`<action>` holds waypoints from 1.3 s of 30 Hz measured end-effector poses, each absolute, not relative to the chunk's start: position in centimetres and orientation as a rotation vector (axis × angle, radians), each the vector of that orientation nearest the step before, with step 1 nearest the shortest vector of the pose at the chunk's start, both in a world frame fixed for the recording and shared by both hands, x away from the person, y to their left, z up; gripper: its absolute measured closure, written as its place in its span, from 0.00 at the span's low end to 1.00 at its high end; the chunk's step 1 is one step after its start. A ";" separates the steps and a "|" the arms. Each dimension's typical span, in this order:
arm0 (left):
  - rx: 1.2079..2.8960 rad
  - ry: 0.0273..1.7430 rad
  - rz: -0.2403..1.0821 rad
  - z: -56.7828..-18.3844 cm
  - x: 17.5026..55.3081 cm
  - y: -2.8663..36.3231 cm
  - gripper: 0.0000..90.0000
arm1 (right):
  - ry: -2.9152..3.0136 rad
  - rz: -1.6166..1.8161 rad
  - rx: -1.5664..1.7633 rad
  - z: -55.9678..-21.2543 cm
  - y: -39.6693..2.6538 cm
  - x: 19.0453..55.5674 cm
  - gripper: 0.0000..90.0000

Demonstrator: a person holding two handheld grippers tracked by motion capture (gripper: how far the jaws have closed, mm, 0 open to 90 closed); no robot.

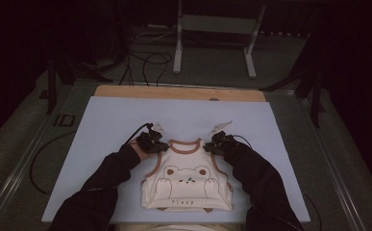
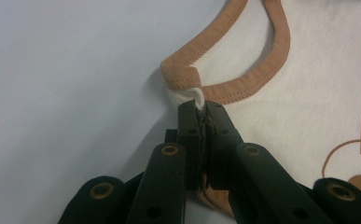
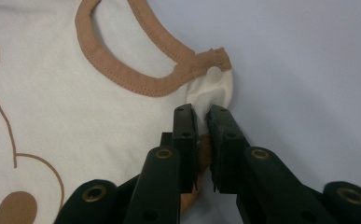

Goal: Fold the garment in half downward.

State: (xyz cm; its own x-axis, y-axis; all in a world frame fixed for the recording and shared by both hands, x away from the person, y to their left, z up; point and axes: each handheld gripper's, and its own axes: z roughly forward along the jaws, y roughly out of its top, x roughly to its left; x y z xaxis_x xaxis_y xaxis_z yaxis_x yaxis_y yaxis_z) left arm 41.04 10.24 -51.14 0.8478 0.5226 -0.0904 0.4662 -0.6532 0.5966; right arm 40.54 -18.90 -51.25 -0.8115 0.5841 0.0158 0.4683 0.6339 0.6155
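Left claw pinches the cream bear vest at one shoulder strap, right claw the other, both on the pale-blue worktop

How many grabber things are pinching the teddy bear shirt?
2. The left gripper pinches the shirt at its left shoulder strap, and the right gripper pinches its right shoulder strap. Both sit at the shirt's top corners on the table.

Bare mat all around vest
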 end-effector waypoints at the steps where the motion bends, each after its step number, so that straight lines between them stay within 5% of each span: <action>1: 2.390 0.718 0.117 -51.1 41.0 10.2 0.97 | 2.670 0.929 0.864 -51.3 -18.9 40.6 0.92; 39: 2.298 0.573 0.175 -44.6 39.8 12.1 0.97 | 2.589 1.099 0.753 -45.4 -19.9 39.1 0.92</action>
